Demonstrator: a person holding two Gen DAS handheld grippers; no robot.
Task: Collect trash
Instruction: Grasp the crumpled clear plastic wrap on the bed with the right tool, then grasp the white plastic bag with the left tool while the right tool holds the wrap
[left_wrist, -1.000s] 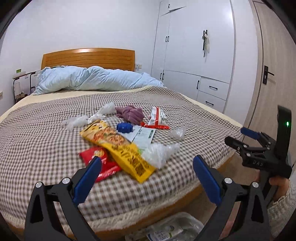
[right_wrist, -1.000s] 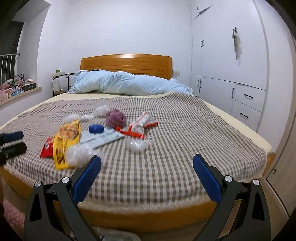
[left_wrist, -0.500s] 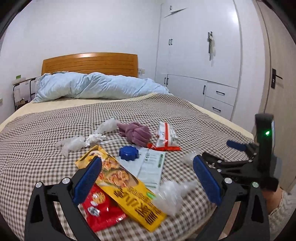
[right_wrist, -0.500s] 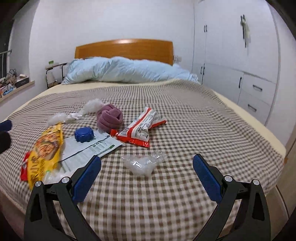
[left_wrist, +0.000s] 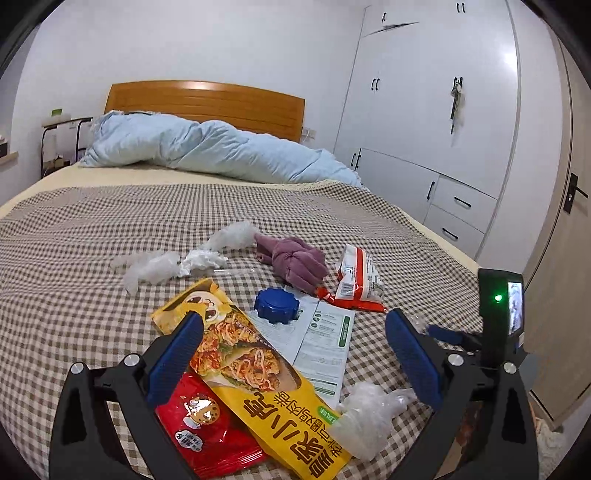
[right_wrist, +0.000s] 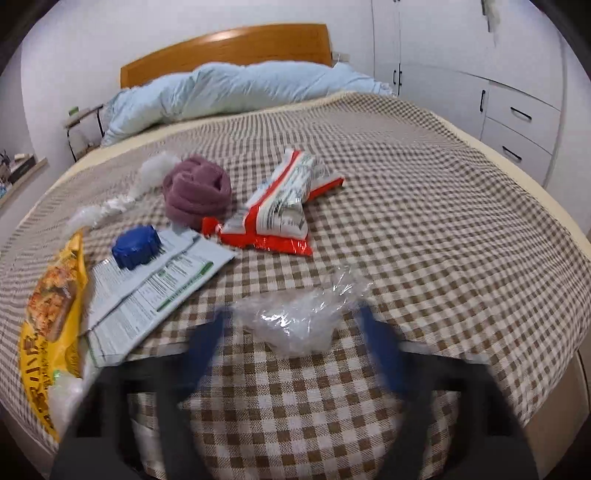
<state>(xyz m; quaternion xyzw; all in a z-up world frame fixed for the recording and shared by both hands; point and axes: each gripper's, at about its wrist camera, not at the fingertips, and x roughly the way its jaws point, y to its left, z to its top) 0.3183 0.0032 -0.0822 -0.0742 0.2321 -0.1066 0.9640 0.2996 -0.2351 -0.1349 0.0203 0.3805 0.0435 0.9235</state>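
Trash lies on the checked bedspread (right_wrist: 424, 221). My right gripper (right_wrist: 293, 347) tilts down over a crumpled clear plastic wrap (right_wrist: 295, 321). Its blurred jaws are closing, with the wrap between them and a slight gap still showing on each side. My left gripper (left_wrist: 295, 354) stands open above a yellow snack wrapper (left_wrist: 258, 369), beside a red wrapper (left_wrist: 207, 424) and another clear plastic wad (left_wrist: 369, 410). Further on lie a blue cap (left_wrist: 276, 305), a white printed packet (left_wrist: 325, 339), a red-and-white packet (left_wrist: 356, 277) and white tissue scraps (left_wrist: 155, 266).
A rolled purple cloth (left_wrist: 299, 262) lies among the trash. A light blue duvet (left_wrist: 207, 147) is heaped by the wooden headboard (left_wrist: 207, 99). White wardrobes (left_wrist: 443, 129) stand to the right. The bed's near edge (right_wrist: 546, 424) drops off just below my right gripper.
Both grippers have come forward over the bed, and the trash looks nearer. The right gripper dipped down onto the clear wrap and its jaws narrowed from wide open.
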